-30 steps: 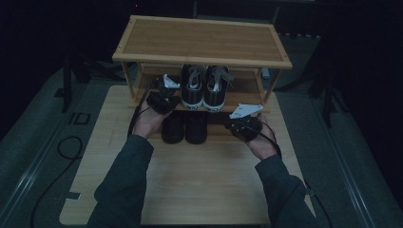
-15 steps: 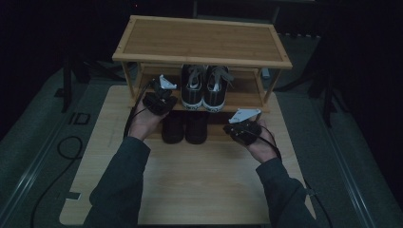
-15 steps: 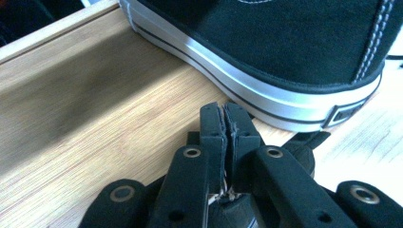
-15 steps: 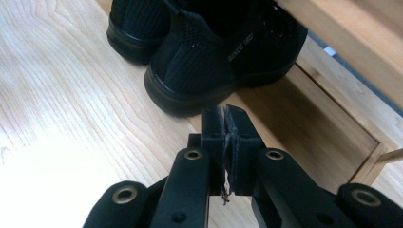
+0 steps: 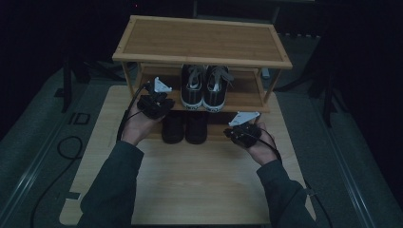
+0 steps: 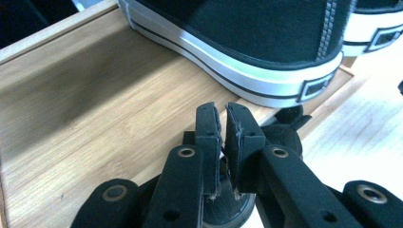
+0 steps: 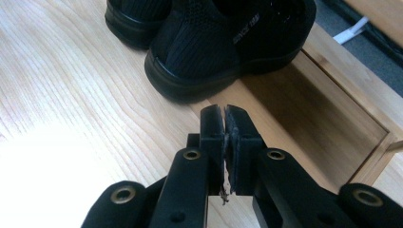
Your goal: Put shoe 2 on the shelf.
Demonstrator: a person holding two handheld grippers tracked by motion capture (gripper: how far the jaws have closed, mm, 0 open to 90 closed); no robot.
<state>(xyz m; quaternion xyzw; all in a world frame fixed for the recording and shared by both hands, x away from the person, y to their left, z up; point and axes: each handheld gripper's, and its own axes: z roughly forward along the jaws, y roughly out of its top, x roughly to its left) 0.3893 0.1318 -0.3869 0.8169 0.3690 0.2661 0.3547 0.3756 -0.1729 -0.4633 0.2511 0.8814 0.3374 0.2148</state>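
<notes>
The left gripper [image 5: 156, 99] has moved since a sec ago: it sat lower, by the black shoes, and now it's up at the middle shelf [image 5: 247, 97] of the shoe rack [image 5: 202, 42], just left of the black-and-white sneakers [image 5: 205, 88]. Its jaws have just been opening a crack; in the left gripper view there's a thin slit betw. the pads [image 6: 209, 137], nothing in it, and the nearest sneaker [image 6: 266, 47] sits just ahead, not touched. The right gripper [image 5: 243, 129] has barely shifted, hanging low on the right, jaws pressed together and empty, w/ the black shoes [image 7: 214, 42] close ahead on the bottom shelf [image 7: 304, 109], heels out over the worktop [image 5: 190, 180]. Both pairs look already parked on their shelves. Judging by that, either the placing is done and the hands are backing off, or the left is lining up on the sneakers next.
</notes>
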